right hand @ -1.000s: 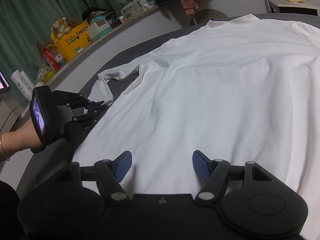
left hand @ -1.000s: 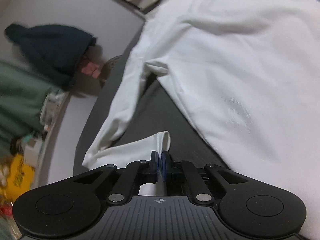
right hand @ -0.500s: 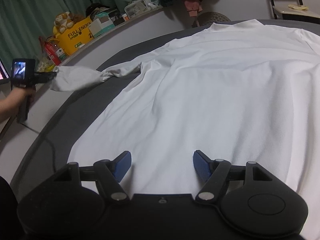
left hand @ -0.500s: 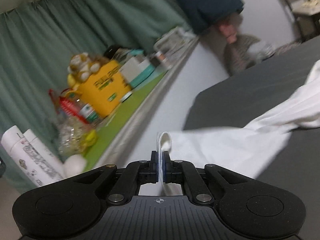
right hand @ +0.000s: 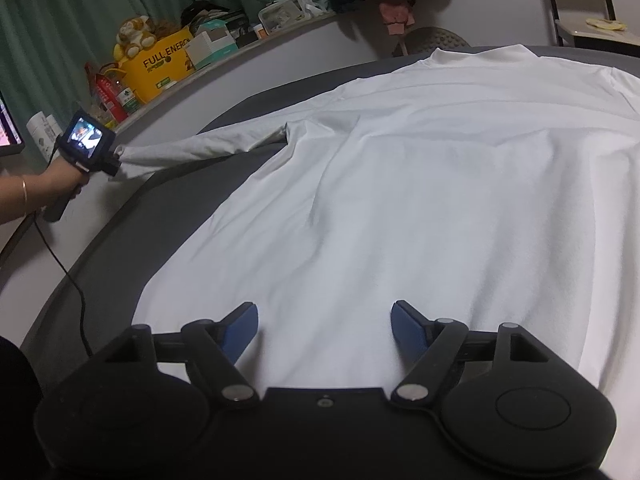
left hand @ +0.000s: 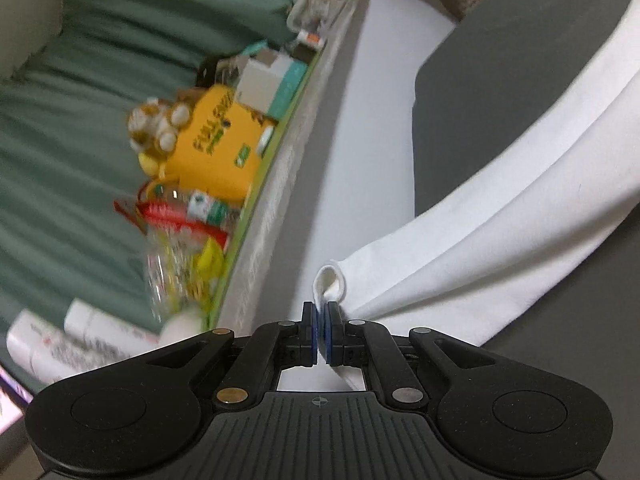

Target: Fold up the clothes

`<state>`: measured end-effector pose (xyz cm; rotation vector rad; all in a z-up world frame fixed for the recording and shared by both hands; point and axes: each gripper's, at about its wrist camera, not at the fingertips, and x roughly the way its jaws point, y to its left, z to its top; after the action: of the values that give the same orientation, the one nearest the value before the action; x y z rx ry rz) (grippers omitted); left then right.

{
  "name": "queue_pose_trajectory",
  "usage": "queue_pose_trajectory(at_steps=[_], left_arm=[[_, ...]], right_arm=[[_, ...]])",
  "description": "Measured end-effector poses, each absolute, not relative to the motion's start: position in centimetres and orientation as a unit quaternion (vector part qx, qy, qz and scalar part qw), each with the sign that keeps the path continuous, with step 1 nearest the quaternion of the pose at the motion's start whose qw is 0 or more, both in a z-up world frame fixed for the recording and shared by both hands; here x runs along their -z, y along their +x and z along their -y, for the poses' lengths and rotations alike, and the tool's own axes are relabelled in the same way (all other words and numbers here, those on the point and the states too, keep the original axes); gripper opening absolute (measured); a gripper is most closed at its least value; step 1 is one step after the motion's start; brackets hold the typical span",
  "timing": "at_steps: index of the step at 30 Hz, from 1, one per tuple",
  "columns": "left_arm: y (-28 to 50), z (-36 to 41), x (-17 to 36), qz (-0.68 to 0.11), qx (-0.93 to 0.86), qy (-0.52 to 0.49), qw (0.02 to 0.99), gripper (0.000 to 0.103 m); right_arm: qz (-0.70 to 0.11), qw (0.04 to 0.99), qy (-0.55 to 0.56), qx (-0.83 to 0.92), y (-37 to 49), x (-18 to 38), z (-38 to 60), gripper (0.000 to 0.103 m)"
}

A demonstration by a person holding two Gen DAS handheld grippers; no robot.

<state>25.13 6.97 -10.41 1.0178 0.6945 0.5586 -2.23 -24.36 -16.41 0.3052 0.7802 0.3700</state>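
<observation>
A white long-sleeved shirt (right hand: 420, 184) lies spread flat on the dark grey table (right hand: 192, 200). Its left sleeve (right hand: 200, 146) is stretched out straight past the table's left edge. My left gripper (left hand: 321, 322) is shut on the sleeve's cuff (left hand: 330, 286), and the sleeve (left hand: 500, 216) runs away to the right in that view. From the right wrist view the left gripper (right hand: 114, 162) appears held by a hand at the far left. My right gripper (right hand: 324, 326) hovers open over the shirt's near hem, with nothing between its fingers.
A ledge (right hand: 224, 60) along green curtains carries a yellow box (right hand: 160, 66), a plush toy, bottles and cartons. A cable (right hand: 68, 280) trails from the left gripper. A chair (right hand: 584, 8) and a round stool (right hand: 432, 38) stand beyond the table's far edge.
My left gripper has pulled the cuff outward to the left, straightening the crumpled sleeve beyond the table's edge. The right gripper has stayed open over the hem.
</observation>
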Motion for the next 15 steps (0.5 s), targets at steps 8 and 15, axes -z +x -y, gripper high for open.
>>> queue_pose_trajectory(at_steps=[8,15], left_arm=[[27.5,-6.9,13.8,-0.39,-0.251,0.432,0.773,0.004],[26.8,-8.2,13.8,-0.393,-0.278,0.339,0.808,0.089]], right_arm=[[-0.376,0.897,0.147,-0.183,-2.3,16.3,24.3,0.077],[-0.378,0.896,0.148,-0.18,-2.3,16.2,24.2,0.077]])
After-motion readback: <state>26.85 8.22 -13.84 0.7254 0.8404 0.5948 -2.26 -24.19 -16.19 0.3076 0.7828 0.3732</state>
